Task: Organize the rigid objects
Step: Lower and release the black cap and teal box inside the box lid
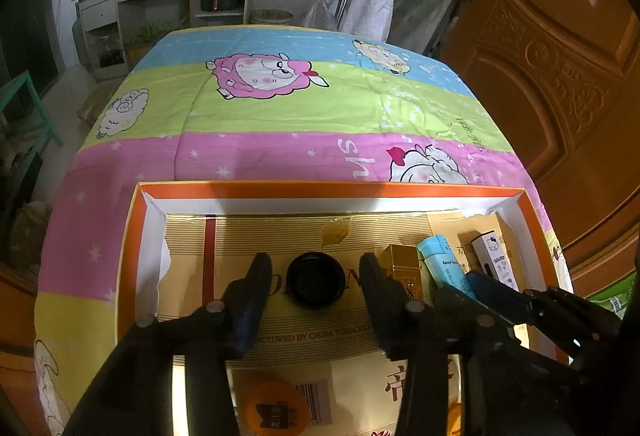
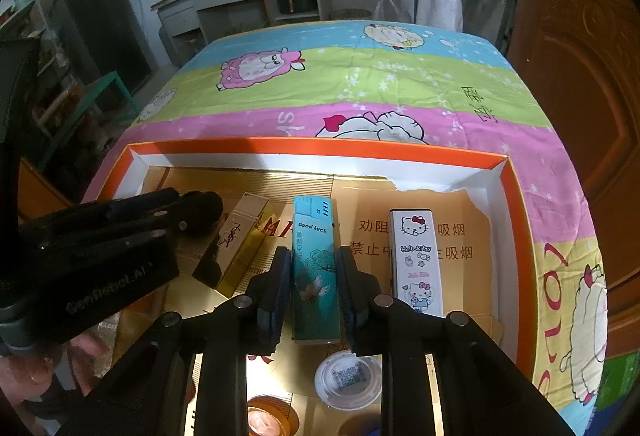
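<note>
An orange-rimmed box (image 1: pixel 332 190) lined with gold cardboard lies on a bedspread. In the left wrist view my left gripper (image 1: pixel 316 276) is open, its fingers either side of a round black jar (image 1: pixel 316 279) on the box floor, apart from it. In the right wrist view my right gripper (image 2: pixel 313 268) has its pads against the sides of a teal "Good luck" box (image 2: pixel 314 260) lying flat. A gold YSL box (image 2: pixel 240 240) lies to its left, a white Hello Kitty box (image 2: pixel 416 260) to its right. The left gripper (image 2: pixel 192 212) shows at left.
A white round lid with a QR code (image 2: pixel 347 380) and an orange-lidded jar (image 2: pixel 266 418) sit near the box's front. An orange round sticker (image 1: pixel 276 410) shows below my left gripper. The striped sheep bedspread (image 1: pixel 280 108) extends beyond. A wooden door (image 1: pixel 560 76) stands at right.
</note>
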A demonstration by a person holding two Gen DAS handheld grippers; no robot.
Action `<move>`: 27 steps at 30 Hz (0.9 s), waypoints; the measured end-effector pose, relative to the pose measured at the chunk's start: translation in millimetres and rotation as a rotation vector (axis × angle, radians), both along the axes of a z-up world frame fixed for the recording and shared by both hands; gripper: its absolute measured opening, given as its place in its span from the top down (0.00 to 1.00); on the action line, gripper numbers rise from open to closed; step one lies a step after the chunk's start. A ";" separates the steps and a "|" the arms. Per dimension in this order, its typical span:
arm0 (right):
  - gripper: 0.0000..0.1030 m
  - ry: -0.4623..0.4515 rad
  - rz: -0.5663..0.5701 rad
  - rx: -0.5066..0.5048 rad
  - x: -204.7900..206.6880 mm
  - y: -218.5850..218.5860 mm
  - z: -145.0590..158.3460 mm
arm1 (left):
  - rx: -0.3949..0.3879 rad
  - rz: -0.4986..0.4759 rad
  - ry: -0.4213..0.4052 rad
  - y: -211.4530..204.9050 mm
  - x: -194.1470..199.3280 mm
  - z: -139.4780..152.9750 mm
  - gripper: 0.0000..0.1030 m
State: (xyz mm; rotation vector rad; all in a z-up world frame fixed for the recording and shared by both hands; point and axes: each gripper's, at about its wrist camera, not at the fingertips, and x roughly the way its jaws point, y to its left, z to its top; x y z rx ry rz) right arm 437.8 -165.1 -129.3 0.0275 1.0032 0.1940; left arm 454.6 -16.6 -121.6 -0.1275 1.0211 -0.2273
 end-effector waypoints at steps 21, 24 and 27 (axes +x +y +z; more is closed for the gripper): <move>0.66 -0.050 -0.055 -0.007 -17.6 -12.8 21.6 | -0.001 0.000 -0.030 1.0 -12.1 11.8 0.45; 0.66 -0.054 -0.064 -0.007 -22.8 -15.0 25.2 | -0.004 -0.003 -0.043 -0.1 -17.2 18.4 0.45; 0.66 -0.057 -0.070 -0.007 -28.9 -16.1 29.0 | -0.003 -0.004 -0.057 -0.1 -22.2 24.9 0.45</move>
